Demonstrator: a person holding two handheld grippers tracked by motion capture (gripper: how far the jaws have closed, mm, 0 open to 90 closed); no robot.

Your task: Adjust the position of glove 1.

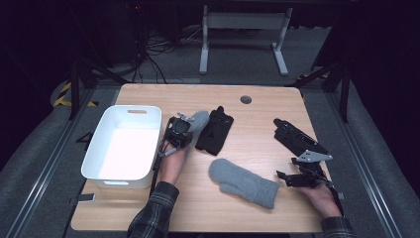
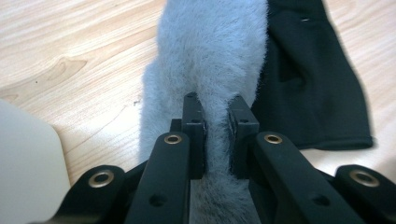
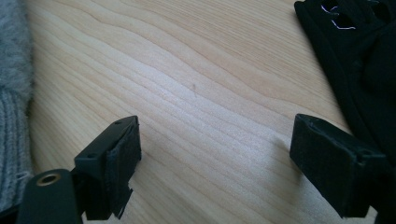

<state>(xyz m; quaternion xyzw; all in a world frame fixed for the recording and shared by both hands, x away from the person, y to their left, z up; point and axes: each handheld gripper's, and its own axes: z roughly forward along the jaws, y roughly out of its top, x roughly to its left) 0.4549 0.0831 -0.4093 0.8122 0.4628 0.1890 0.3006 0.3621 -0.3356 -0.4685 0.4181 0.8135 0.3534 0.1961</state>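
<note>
My left gripper [image 1: 184, 125] [image 2: 215, 116] is shut on a fuzzy grey mitten [image 2: 210, 56] [image 1: 199, 120], pinching a fold of it between the pads. That mitten lies between the white bin [image 1: 123, 144] and a black glove [image 1: 214, 130] [image 2: 308, 79]. A second grey mitten [image 1: 243, 182] [image 3: 14, 107] rests at the front middle of the table. My right gripper [image 1: 292, 176] [image 3: 215, 158] hovers open over bare wood to the right of it, with nothing between its pads. Another black glove [image 1: 296, 140] [image 3: 355, 51] lies just beyond the right gripper.
The wooden table [image 1: 257, 106] has a round cable hole [image 1: 245, 99] near its far edge. The white bin stands at the left, close beside my left hand. Beyond the table are a desk frame [image 1: 242, 34] and cables on the floor.
</note>
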